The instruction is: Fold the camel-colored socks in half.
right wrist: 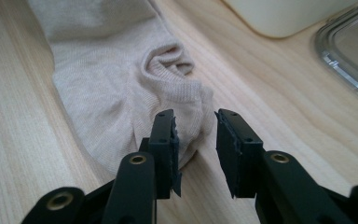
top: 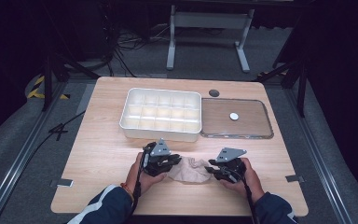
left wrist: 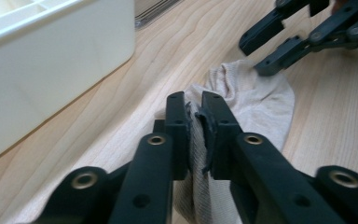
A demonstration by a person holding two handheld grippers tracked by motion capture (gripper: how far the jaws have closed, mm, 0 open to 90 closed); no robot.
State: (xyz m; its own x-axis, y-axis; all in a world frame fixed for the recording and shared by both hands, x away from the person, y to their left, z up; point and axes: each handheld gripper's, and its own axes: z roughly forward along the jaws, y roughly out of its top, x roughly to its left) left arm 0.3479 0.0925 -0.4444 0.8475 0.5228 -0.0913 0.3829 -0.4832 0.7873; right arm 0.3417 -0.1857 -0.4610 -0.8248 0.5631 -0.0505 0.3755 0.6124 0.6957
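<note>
My left gripper [left wrist: 194,109] clamps beige sock [left wrist: 256,100] on table [top: 107,149]; my right gripper [right wrist: 195,128] parted, unloaded, at sock cuff.

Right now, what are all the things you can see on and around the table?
sock: one, beige, on the table's near edge between the two grippers.
divided box: one, white, many compartments, middle of the table.
clear lid: one, see-through, flat, right of the box, touching it.
table: one, light wood.
metal stand: one, white, on the floor behind the table.
left hand-held gripper: one, black, shut on the sock.
right hand-held gripper: one, black, jaws apart at the sock's cuff.
</note>
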